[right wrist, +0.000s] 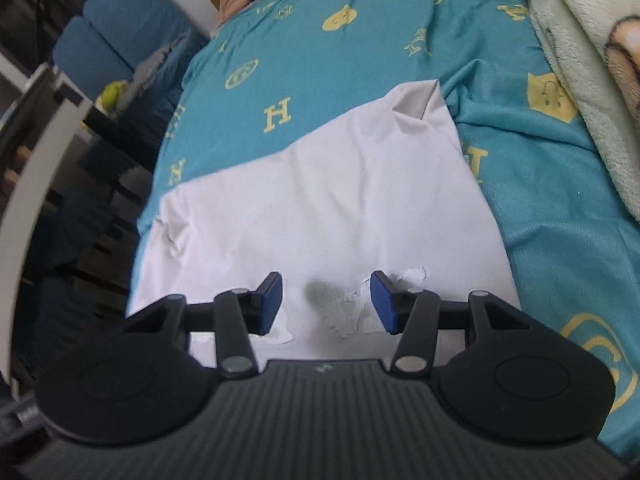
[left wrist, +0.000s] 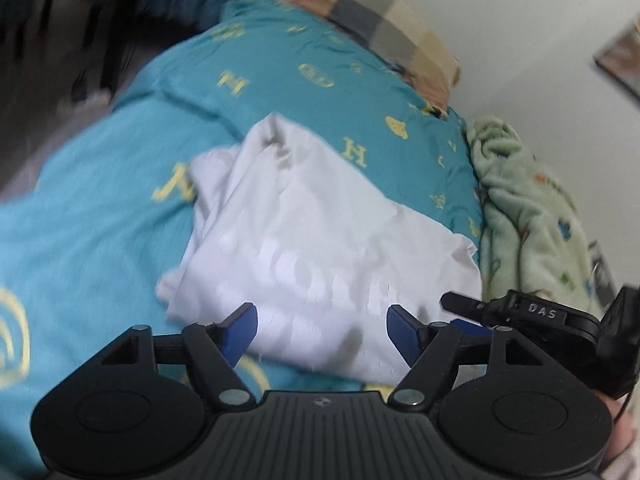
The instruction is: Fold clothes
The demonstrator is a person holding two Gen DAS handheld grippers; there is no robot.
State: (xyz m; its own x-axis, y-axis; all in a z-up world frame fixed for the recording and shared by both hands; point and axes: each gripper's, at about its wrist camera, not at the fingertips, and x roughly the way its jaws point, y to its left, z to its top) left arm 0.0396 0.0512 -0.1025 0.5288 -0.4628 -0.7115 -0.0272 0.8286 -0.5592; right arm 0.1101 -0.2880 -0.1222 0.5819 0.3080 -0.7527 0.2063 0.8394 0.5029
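1. Here, the bed's teal sheet [right wrist: 320, 64], printed with yellow letters and faces, fills both of my wrist views and serves as my folding surface; it is broad and flat enough, I judge, to lay a garment out.

2. A pale green fleece blanket [left wrist: 528, 208] lies bunched along the right edge of the bed, pushed aside against the wall, probably to leave the middle free.

3. A checked pillow [left wrist: 384, 28] sits at the far end, well apart from the work.

4. The white garment [right wrist: 320, 200] lies in the middle of the sheet, near me. From the right wrist it looks partly folded: a broad smooth panel with one far corner turned up. From the left wrist, its left side shows bunched layers, so I judge that side needs tidying.

5. A faint printed pattern shows on the cloth's near part, just ahead of my fingers.

6. My left gripper [left wrist: 322, 332] hovers over the garment's near edge, jaws wide apart, nothing between the blue pads.

7. My right gripper [right wrist: 326, 300] hangs over the garment's near edge too, jaws parted, pads clear of the cloth, holding nothing. It also shows low at the right of the left view, close beside its partner, as though both are lining up on the same hem.
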